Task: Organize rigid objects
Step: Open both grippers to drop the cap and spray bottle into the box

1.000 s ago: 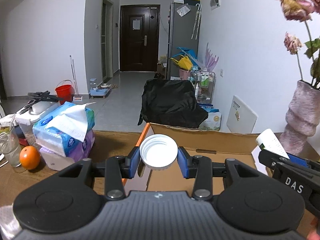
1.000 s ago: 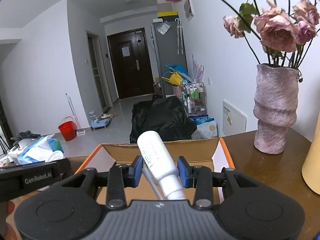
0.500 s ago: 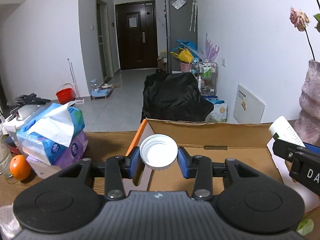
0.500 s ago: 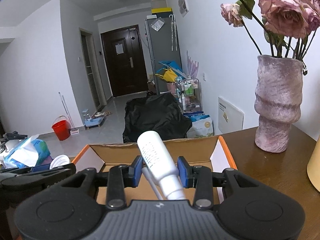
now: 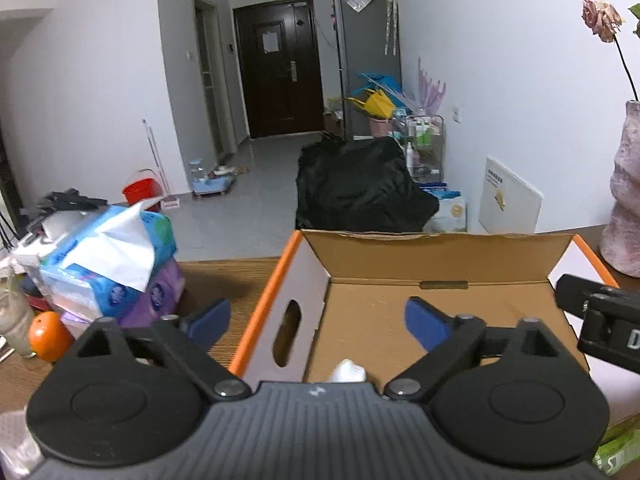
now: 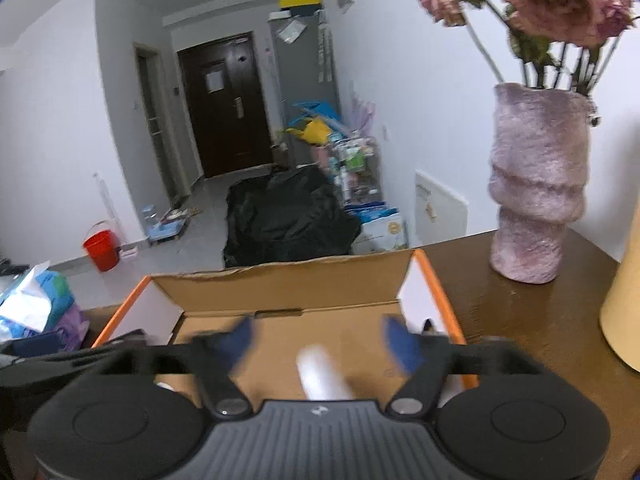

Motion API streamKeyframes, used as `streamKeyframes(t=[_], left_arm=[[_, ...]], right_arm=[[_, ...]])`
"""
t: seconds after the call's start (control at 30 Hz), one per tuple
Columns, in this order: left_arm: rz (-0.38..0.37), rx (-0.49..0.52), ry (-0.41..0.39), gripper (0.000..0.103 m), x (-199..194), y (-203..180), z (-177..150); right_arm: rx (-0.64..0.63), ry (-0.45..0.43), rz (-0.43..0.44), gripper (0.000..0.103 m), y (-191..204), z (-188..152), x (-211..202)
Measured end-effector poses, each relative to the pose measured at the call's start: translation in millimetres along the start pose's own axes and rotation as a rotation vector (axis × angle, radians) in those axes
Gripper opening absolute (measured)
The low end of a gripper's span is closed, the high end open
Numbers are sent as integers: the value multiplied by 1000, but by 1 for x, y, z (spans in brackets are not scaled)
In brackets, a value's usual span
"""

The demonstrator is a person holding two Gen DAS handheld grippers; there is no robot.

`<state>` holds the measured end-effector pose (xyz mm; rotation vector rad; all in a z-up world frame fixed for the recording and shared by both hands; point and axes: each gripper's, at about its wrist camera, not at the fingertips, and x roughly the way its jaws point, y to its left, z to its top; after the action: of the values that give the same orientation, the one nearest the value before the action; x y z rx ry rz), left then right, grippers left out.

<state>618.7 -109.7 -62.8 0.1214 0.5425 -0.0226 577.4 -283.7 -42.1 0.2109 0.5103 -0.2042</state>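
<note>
An open cardboard box (image 5: pixel 440 252) with orange edges sits on the wooden table; it also shows in the right wrist view (image 6: pixel 280 284). My left gripper (image 5: pixel 316 322) is open over the box's left wall, and a white object (image 5: pixel 348 372), probably the cap, shows blurred just below it inside the box. My right gripper (image 6: pixel 318 338) is open above the box, and the white bottle (image 6: pixel 320 376) lies blurred below it in the box. The right gripper's body shows at the right edge of the left wrist view (image 5: pixel 600 324).
Stacked tissue packs (image 5: pixel 112 264) and an orange (image 5: pixel 48 336) stand left of the box. A pink vase with dried roses (image 6: pixel 536 184) stands right of it, with a yellow cylinder (image 6: pixel 624 304) at the far right. A green packet (image 5: pixel 616 452) lies at the near right.
Both grippers have opened. The white cap has left my left gripper and the white bottle has left my right gripper; both have dropped into the box.
</note>
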Motion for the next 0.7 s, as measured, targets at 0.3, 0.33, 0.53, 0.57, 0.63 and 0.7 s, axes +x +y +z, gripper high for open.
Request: streamKeyframes(t=[0.3, 0.33, 0.53, 0.57, 0.63, 0.7], left_arm=[[20, -20, 26, 103, 1, 4, 2], [21, -23, 29, 103, 1, 4, 1], [2, -37, 35, 103, -5, 8, 1], [-1, -36, 33, 103, -7, 8, 1], [-1, -33, 28, 103, -11, 10, 1], [0, -36, 26, 103, -16, 11, 1]], right_arm=[[25, -3, -19, 101, -5, 3, -5], [25, -2, -19, 102, -6, 4, -6], [30, -16, -21, 103, -5, 5, -16], [27, -20, -19, 103, -5, 5, -19], [22, -29, -17, 103, -4, 5, -23], [22, -40, -13, 103, -5, 6, -28]])
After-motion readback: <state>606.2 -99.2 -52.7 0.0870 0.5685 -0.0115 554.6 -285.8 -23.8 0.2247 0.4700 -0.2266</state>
